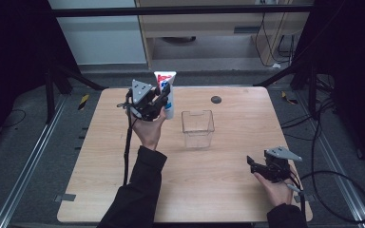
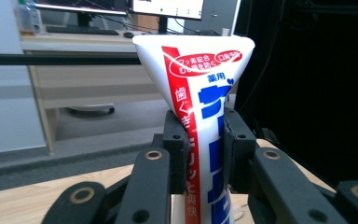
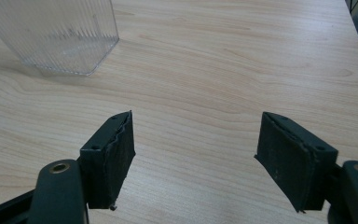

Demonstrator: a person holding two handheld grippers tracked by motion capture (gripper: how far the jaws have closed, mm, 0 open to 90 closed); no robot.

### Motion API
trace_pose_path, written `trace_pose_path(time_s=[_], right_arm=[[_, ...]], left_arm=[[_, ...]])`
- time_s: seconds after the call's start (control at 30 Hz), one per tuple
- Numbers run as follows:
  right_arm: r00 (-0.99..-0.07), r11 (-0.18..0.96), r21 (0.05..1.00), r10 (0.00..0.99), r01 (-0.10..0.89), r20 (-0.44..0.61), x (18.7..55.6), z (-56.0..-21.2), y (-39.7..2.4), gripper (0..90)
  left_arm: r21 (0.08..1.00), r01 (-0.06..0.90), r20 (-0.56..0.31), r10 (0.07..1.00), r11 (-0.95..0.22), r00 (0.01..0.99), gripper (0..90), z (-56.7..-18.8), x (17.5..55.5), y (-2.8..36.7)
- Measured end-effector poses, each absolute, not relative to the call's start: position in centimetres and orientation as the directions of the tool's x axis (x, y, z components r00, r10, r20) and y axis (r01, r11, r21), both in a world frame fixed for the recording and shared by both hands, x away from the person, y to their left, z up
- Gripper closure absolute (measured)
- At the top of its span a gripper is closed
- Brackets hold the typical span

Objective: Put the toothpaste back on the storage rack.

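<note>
White toothpaste tube (image 2: 204, 116), red/blue print, stands upright w/ crimped end up at far-left of bench (image 1: 228, 190), clamped mid-body by left tool (image 1: 158, 105). Likely headed for clear ribbed plastic bin (image 1: 197, 128) near centre, which looks empty: keep tube vertical, lower straight in. Right tool (image 3: 196, 154) hangs open, idle, over near-right of bench.

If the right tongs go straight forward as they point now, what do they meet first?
Probably nothing soon: ahead of the open right tongs lies bare table. The clear box sits off to one side of that line, though depth is uncertain.
</note>
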State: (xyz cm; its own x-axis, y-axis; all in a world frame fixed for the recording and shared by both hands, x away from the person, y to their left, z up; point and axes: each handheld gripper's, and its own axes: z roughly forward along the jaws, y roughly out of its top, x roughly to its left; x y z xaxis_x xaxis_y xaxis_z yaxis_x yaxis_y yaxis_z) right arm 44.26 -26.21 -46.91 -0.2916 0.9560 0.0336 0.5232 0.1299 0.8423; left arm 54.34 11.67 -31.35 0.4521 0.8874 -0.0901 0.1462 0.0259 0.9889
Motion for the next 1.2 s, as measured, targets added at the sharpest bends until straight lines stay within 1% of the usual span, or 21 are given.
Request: trace_pose_path(time_s=[0.23, 0.47, 0.9, 1.2], right_arm=[[-0.296, 0.137, 0.844, 0.955, 0.518, 0.026, 44.2, -46.9, -26.1, 27.2], [-0.294, 0.134, 0.847, 0.956, 0.515, 0.027, 44.2, -47.0, -26.3, 27.2], [-0.297, 0.134, 0.844, 0.954, 0.519, 0.031, 44.2, -47.1, -26.2, 27.3], [-0.299, 0.133, 0.841, 0.953, 0.525, 0.036, 44.2, -47.1, -26.2, 27.3]], left_arm=[[0.988, 0.152, -0.095, 0.874, 0.024, 0.477, 74.2, -32.6, 55.2, 9.2], [0.988, 0.155, -0.100, 0.858, 0.024, 0.504, 74.2, -33.3, 55.7, 7.6], [0.981, 0.194, -0.108, 0.831, -0.001, 0.546, 74.1, -35.4, 56.6, 5.6], [0.974, 0.225, -0.106, 0.825, -0.025, 0.555, 74.1, -37.3, 57.2, 5.4]])
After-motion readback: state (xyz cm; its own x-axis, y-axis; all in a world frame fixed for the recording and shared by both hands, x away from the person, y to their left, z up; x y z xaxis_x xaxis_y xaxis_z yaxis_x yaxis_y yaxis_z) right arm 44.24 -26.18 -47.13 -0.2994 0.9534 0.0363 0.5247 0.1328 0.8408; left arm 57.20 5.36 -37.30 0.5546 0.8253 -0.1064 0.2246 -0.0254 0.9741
